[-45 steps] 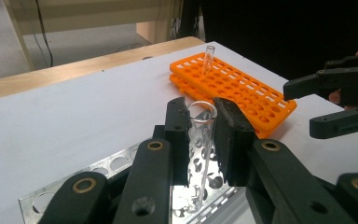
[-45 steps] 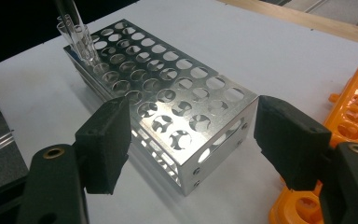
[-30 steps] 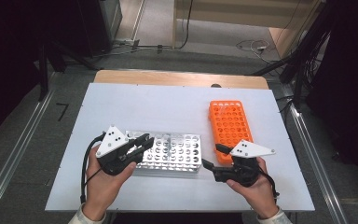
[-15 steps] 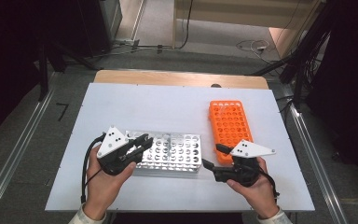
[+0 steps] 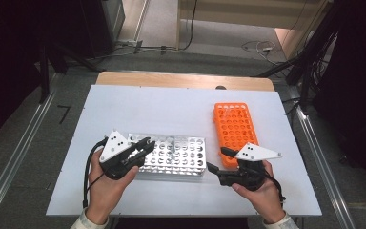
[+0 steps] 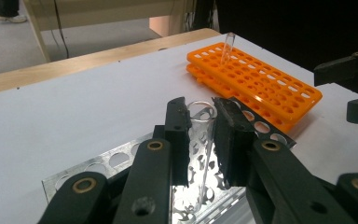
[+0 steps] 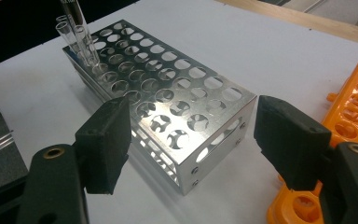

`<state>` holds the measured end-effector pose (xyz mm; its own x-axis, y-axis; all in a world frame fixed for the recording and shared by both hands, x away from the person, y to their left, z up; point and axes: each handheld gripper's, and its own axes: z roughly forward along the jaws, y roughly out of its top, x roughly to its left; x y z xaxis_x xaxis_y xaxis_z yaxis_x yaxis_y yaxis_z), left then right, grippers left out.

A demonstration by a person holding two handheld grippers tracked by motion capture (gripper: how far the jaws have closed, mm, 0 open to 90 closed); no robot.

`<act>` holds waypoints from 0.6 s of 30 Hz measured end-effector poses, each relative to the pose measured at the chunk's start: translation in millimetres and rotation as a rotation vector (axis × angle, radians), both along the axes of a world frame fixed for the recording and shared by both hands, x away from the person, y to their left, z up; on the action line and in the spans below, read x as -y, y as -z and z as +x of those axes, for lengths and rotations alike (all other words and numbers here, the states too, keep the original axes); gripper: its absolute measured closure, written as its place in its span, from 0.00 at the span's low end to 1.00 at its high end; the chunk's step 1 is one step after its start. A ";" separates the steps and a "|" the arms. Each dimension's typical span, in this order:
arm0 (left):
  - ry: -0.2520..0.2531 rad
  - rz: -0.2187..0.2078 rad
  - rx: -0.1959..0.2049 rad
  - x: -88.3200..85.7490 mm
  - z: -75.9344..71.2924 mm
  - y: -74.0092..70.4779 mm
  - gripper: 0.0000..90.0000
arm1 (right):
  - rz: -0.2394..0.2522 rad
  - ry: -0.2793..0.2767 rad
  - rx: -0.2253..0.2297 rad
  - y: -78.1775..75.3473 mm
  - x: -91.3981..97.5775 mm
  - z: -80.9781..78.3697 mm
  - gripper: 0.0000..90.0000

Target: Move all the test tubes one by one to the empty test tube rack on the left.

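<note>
My left gripper [image 5: 145, 143] is shut on a clear glass test tube [image 6: 204, 154], held upright over the near-left corner of the metal rack [image 5: 176, 155]. In the left gripper view both pads press on the tube's sides just below its rim. In the right gripper view a few glass tubes [image 7: 77, 28] stand at the metal rack's [image 7: 168, 93] far corner. My right gripper [image 5: 215, 160] stands open beside the rack's right end with nothing between its jaws. An orange rack [image 5: 234, 129] lies to the right, with one tube [image 6: 227, 46] standing in it.
Both racks rest on a white table board [image 5: 171, 105] with a wooden strip [image 5: 186, 80] along its far edge. Metal rails [image 5: 314, 148] run along both sides. Bare board lies beyond the metal rack and in front of it.
</note>
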<state>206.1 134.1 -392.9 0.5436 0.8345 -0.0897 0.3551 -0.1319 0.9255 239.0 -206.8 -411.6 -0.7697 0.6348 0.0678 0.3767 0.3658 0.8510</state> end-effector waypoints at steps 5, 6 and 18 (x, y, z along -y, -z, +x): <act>0.000 0.009 0.002 1.4 0.1 2.7 0.85 | -0.002 -0.001 -0.004 0.1 -0.2 -0.1 0.29; -0.001 0.010 0.004 1.8 0.1 3.5 0.85 | -0.003 -0.002 -0.002 0.1 -0.2 0.0 0.29; -0.008 0.057 0.015 6.3 1.1 13.3 0.85 | -0.005 -0.006 -0.002 0.3 -0.5 0.2 0.29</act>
